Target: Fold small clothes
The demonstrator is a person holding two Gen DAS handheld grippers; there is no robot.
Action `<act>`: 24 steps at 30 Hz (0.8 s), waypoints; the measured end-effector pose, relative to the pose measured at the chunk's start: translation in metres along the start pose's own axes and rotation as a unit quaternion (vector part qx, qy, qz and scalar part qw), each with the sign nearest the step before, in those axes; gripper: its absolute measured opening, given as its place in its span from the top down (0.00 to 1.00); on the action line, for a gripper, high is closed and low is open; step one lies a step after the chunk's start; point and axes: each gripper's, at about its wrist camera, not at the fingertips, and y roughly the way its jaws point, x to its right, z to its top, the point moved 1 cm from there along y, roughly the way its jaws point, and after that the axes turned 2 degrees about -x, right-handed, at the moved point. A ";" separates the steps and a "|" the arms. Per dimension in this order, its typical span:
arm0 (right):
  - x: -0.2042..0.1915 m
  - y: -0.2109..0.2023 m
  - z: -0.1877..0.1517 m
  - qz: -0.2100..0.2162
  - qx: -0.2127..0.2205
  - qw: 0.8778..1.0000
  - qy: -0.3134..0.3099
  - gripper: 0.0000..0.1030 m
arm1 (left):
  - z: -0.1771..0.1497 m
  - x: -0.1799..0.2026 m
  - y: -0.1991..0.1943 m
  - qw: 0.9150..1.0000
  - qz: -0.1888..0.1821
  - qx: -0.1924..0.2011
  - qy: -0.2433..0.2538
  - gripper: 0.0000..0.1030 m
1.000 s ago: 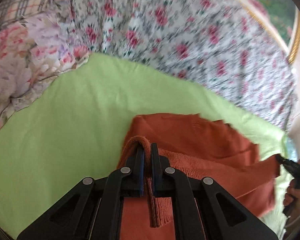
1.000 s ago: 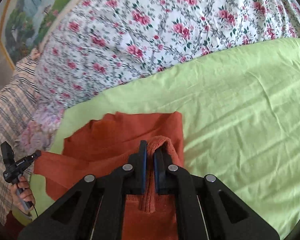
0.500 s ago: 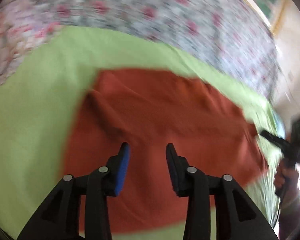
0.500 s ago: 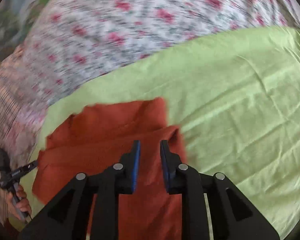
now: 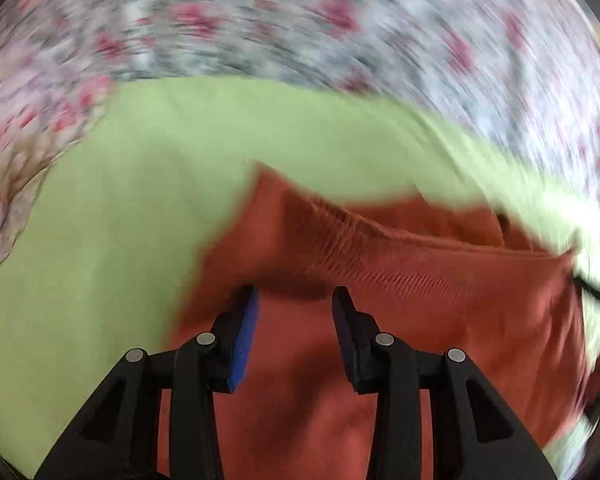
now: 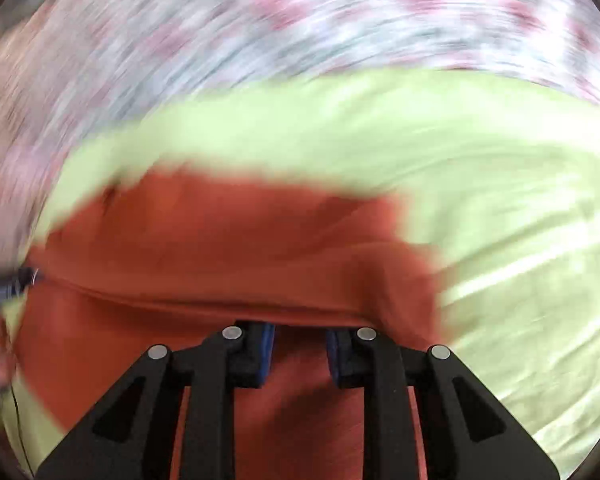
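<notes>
Over rust garment (image 5: 380,360), both grippers apart, empty

Bright daylight, heavy motion blur both views, fisheye edges warped.

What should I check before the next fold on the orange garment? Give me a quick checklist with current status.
1. Left gripper open, holding nothing: ok.
2. Right gripper open, holding nothing: ok.
3. Orange garment lying on the green sheet: ok.
4. Folded edge straight and aligned: cannot tell, both views are motion-blurred.
5. Garment smooth: not ok, a raised ridge crosses it.
6. Cameras steady enough to pick a grasp point: not ok.
</notes>
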 end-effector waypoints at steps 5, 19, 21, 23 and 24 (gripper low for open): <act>0.011 -0.037 -0.015 0.030 0.020 0.999 0.021 0.76 | -0.021 -0.021 -0.023 0.997 -0.052 0.019 -0.061 0.61; -0.002 -0.069 -0.141 0.081 -0.039 0.995 0.032 0.75 | -0.215 0.005 -0.106 0.991 -0.107 -0.027 -0.081 0.56; 0.003 -0.077 -0.148 0.072 -0.038 0.996 0.039 0.75 | -0.228 0.000 -0.110 0.990 -0.108 -0.031 -0.090 0.53; 0.007 -0.089 -0.156 0.071 -0.032 0.996 0.046 0.75 | -0.240 -0.003 -0.113 0.988 -0.110 -0.035 -0.101 0.53; 0.007 -0.093 -0.158 0.070 -0.032 0.996 0.047 0.75 | -0.244 -0.007 -0.115 0.987 -0.114 -0.036 -0.107 0.52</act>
